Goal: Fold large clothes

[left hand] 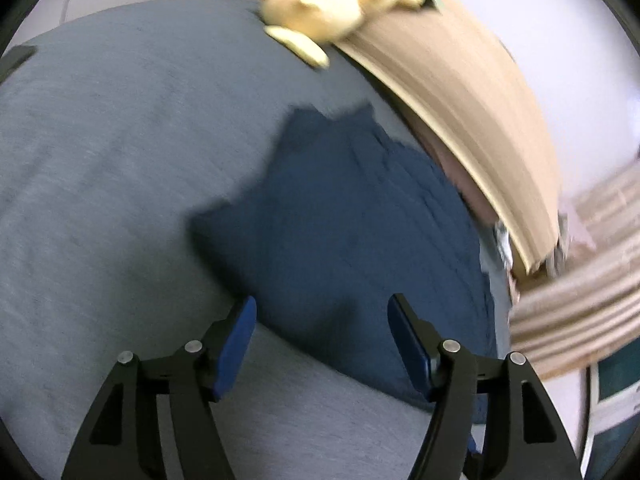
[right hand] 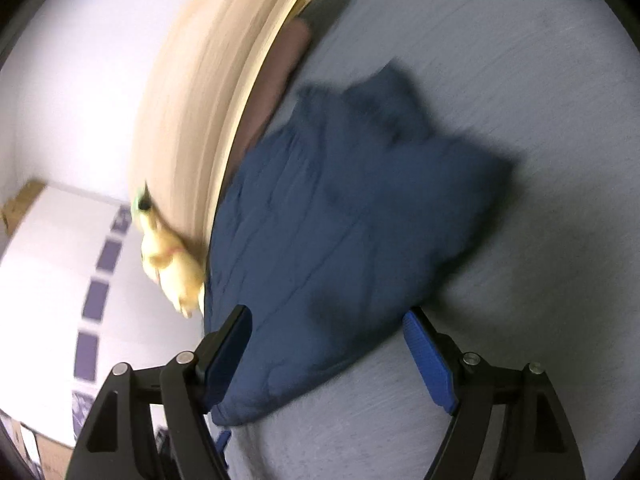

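A folded blue garment [left hand: 344, 216] lies ahead of both spread-open, empty, downward-tilted grippers, left gripper [left hand: 322, 322] and right gripper [right hand: 328, 330]; only the right view shows a white box [right hand: 52, 264].

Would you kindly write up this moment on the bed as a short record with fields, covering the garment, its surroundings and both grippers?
garment: dark blue quilted garment, folded into a compact bundle
surface: grey-blue bedsheet, garment lying on it
backdrop: light wooden headboard, beside the garment
other item: cream plush toy against the headboard
left gripper: open, nothing pinched
right gripper: open, garment edge lying between the jaws, not pressed
image quality: motion blur
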`<state>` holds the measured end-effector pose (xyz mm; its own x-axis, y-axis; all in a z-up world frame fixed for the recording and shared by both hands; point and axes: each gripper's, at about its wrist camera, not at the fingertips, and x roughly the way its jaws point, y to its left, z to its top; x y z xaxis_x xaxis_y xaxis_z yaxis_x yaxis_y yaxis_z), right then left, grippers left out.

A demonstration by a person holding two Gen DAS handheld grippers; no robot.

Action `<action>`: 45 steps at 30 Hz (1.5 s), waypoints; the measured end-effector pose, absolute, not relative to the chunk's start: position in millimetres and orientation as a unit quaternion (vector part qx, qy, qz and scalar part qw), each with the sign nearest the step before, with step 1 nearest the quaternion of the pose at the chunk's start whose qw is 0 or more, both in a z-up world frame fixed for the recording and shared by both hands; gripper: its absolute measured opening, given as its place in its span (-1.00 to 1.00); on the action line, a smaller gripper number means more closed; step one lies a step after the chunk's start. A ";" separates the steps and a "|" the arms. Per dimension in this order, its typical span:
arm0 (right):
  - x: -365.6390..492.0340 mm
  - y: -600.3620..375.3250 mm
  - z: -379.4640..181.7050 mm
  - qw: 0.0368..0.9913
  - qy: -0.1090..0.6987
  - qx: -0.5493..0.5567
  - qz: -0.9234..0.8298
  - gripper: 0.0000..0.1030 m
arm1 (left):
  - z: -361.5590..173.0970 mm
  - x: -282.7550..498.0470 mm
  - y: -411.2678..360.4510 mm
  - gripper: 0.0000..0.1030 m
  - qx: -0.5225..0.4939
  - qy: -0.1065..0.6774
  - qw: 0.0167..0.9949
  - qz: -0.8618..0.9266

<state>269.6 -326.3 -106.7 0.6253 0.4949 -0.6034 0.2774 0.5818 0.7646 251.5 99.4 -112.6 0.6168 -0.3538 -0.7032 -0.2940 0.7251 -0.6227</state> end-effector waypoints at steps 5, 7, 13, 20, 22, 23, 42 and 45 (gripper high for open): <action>286.3 -306.2 -131.4 0.751 0.450 0.478 0.062 0.57 | -118.8 259.1 80.5 0.43 -0.349 0.443 0.826 0.023; 288.7 -301.5 -134.5 0.754 0.448 0.477 0.058 0.56 | -117.9 263.6 79.1 0.47 -0.347 0.446 0.825 0.028; 299.0 -298.0 -126.5 0.775 0.459 0.431 0.050 -0.29 | -126.1 273.8 74.4 0.46 -0.332 0.455 0.826 0.033; 299.6 -289.2 -117.9 0.803 0.462 0.374 0.048 -0.49 | -135.4 280.1 70.5 0.22 -0.307 0.461 0.831 0.042; 300.2 -288.0 -122.7 0.805 0.463 0.369 0.047 -0.49 | -140.2 281.5 73.3 0.21 -0.305 0.463 0.832 0.037; 300.5 -288.6 -126.6 0.802 0.465 0.371 0.049 -0.48 | -141.1 280.7 74.8 0.21 -0.301 0.463 0.833 0.036; 273.7 -432.4 -67.0 0.835 0.425 0.344 0.064 0.44 | -89.5 270.4 166.9 0.48 -0.253 0.447 0.858 0.012; 310.3 -445.8 -66.3 0.823 0.441 0.342 0.101 0.44 | -81.6 304.4 166.1 0.49 -0.230 0.452 0.860 -0.048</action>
<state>310.3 -445.8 -66.3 0.5903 0.4678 -0.6579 0.1366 0.7453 0.6525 304.4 166.1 -81.6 0.5860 -0.2906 -0.7564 -0.1263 0.8893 -0.4396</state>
